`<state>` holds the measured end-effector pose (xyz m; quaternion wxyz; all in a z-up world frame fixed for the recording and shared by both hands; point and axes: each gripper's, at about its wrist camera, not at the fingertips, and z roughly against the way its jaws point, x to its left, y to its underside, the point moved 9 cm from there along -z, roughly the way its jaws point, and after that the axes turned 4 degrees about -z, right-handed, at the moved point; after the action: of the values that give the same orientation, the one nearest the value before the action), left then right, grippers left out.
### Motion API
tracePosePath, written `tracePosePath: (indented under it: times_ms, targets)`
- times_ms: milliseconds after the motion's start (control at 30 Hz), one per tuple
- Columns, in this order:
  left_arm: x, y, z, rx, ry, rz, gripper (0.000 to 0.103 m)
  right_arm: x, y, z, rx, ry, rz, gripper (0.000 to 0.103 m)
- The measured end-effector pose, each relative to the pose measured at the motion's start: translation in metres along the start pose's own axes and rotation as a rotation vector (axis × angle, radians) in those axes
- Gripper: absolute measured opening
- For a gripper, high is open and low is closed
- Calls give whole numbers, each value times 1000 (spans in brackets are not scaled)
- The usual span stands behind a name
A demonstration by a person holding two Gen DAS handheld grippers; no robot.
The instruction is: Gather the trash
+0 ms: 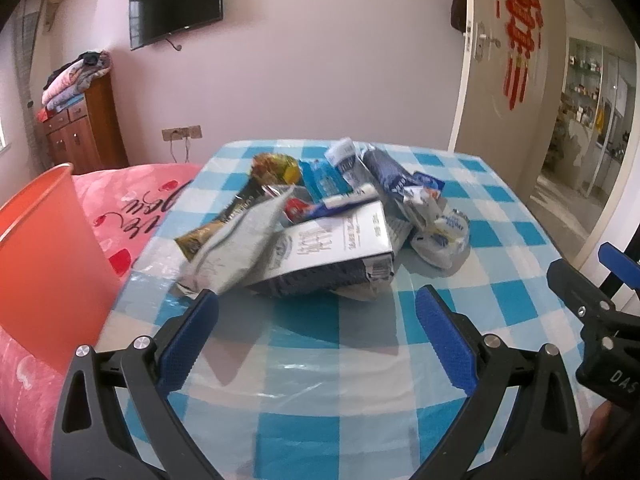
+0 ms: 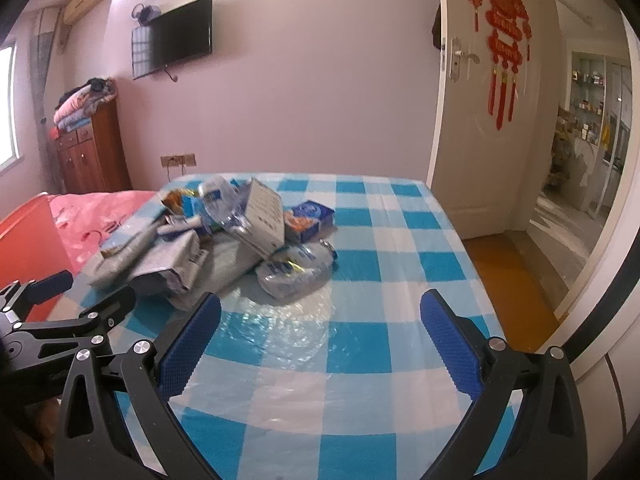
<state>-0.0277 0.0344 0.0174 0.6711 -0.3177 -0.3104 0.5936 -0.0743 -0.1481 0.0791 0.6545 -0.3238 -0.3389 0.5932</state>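
My left tool [image 1: 316, 304] is spread wide and empty, its blue-padded fingers [image 1: 444, 336] low over the blue-and-white checked tabletop [image 1: 500, 300], just near of the heap of crumpled wrappers, cartons and plastic bags [image 1: 320, 220]. My right tool [image 2: 320, 312] is likewise spread and empty, with the heap far and left of it. An orange plastic bin [image 1: 44, 248] stands left of the tabletop.
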Motion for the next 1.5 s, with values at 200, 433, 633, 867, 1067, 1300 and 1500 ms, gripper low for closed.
tracePosePath:
  times_ms: [200,433,633,867,1067,1300,1500]
  targets:
    - [13,-2,22,-39,6,29,99,10,-7,21,-38,-7,13,99]
    - [24,-4,40,-68,12,51,99,18,-15,44,-81,-11,20,99]
    - [32,-4,51,-87,12,68,99,17,-20,60,-105,-23,-3,99]
    - [49,-5,65,-109,-1,86,99,4,-22,70,-120,-50,-70,99]
    - [62,6,62,-77,12,93,99,-1,-18,62,-94,-70,-63,99]
    - [90,14,40,18,53,225,99,-2,-3,35,13,-154,-91,99]
    - [100,-2,18,48,46,175,99,-4,5,4,93,-196,-125,99]
